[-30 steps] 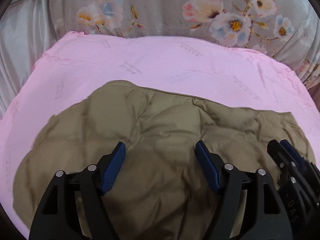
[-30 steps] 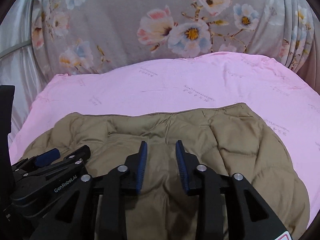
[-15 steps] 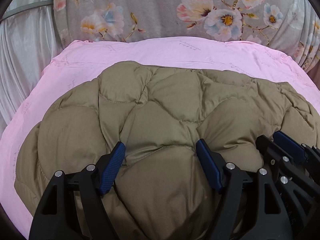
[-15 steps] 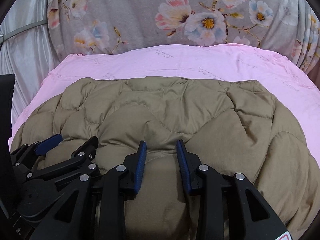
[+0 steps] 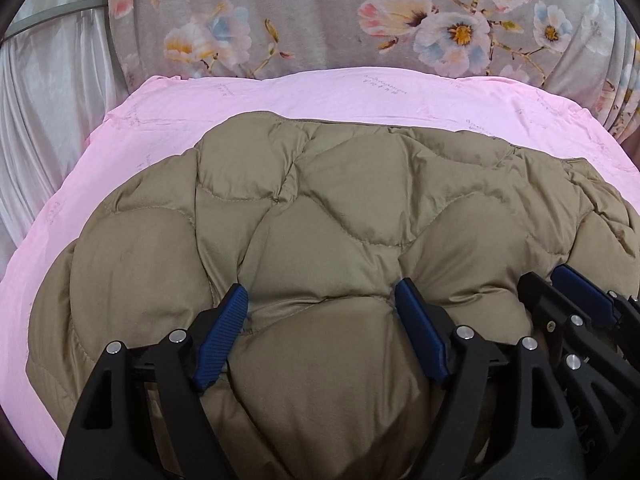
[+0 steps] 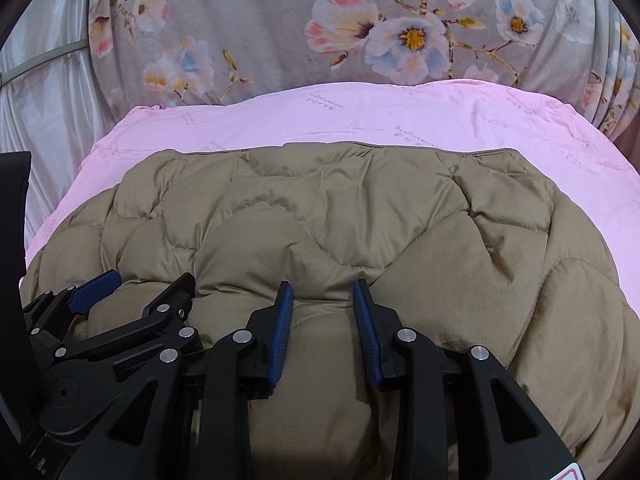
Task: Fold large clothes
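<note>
A tan quilted puffer jacket [image 5: 340, 208] lies folded over on a pink sheet [image 5: 360, 96]; it also shows in the right wrist view [image 6: 360, 216]. My left gripper [image 5: 322, 300] is wide open, its blue pads pressed down on the near fold of the jacket. My right gripper [image 6: 323, 294] is partly closed, and a ridge of the jacket's fabric sits between its pads. The two grippers are side by side at the near edge. The right one shows in the left wrist view [image 5: 576, 304], the left one in the right wrist view [image 6: 132, 292].
A grey floral cloth [image 5: 320, 20] hangs behind the bed. White curtain folds with a grey rail [image 5: 48, 80] stand at the left. The pink sheet [image 6: 400, 120] extends beyond and around the jacket.
The near part of the jacket has been carried forward and laid over the far part, so its quilted outer side faces up. Both grippers moved forward and now rest low on the fold.
</note>
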`<state>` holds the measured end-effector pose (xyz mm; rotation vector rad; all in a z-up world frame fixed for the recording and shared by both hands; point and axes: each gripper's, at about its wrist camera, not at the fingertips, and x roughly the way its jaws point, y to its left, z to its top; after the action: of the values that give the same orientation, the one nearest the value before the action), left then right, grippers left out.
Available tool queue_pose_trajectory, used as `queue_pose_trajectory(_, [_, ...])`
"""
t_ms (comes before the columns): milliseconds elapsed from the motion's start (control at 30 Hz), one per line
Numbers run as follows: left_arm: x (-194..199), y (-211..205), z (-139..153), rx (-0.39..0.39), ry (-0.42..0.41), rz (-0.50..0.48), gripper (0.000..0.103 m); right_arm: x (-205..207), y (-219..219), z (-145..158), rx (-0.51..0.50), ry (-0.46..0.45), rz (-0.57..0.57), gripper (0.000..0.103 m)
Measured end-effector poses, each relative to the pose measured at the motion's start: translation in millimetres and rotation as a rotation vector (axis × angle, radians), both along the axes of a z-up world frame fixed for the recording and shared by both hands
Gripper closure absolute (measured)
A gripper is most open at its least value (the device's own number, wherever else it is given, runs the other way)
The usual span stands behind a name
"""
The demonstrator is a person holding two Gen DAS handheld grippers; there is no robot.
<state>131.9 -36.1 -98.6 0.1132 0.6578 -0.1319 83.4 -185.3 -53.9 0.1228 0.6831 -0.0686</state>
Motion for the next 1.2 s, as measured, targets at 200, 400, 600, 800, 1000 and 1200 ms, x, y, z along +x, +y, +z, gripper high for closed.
queue_pose_trajectory(200, [-5.5, 9.0, 6.4, -0.025, 0.021, -0.021, 0.026, 0.7, 2.9, 8.0, -0.023, 0.031, 0.002, 0.070])
queue_pose_trajectory(400, [-49.2, 94.0, 41.5, -0.206, 0.048, 0.064, 0.009, -12.0, 15.5, 36.9, 0.081, 0.031, 0.077, 0.069])
queue_pose_trajectory(600, [-50.2, 188.2, 24.9, -0.409, 0.211, 0.202, 0.008, -5.4, 36.5, 20.1, 0.084, 0.108, 0.116, 0.067])
queue_pose_trajectory(800, [-30.2, 206.9, -16.4, -0.608, 0.367, 0.236, 0.006, -6.7, 41.9, 12.3, 0.048, 0.119, 0.117, 0.065])
queue_pose_trajectory(1000, [-12.4, 182.8, -13.2, -0.602, 0.344, 0.223, 0.007, -3.4, 34.6, 9.0, 0.086, 0.126, 0.138, 0.065])
queue_pose_trajectory(1200, [-21.8, 194.7, 26.2, -0.646, 0.279, 0.155, 0.081, -10.6, 16.5, 24.3, 0.171, 0.160, 0.139, 0.077])
